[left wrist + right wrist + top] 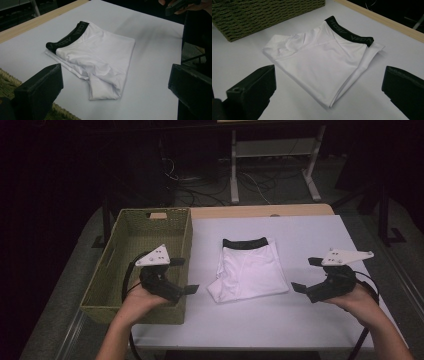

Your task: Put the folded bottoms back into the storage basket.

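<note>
A: Woven green, the basket [131, 265] is seen at the left of the white table [310, 320], with the left gripper [182, 276] held over its near right corner, jaws spread wide and nothing between them.

B: And the folded white shorts [248, 269]?

A: They are laid flat at the middle of the table, just beside the basket, black waistband [245, 243] turned to the far side. At the right, the right gripper [306, 274] is held level, jaws likewise released and empty, apart from the cloth.

B: How is the lift judged best done?

A: The stack is probably best pinched at both side edges at once, every layer caught, so the fold is kept when it is carried leftward. The loose lower corner [105, 93] could be left dangling if only the top layer is taken.

B: Anything in the way?

A: The basket's near wall [262, 17] must be cleared. A table frame and cables [270, 175] are seen well beyond.
</note>
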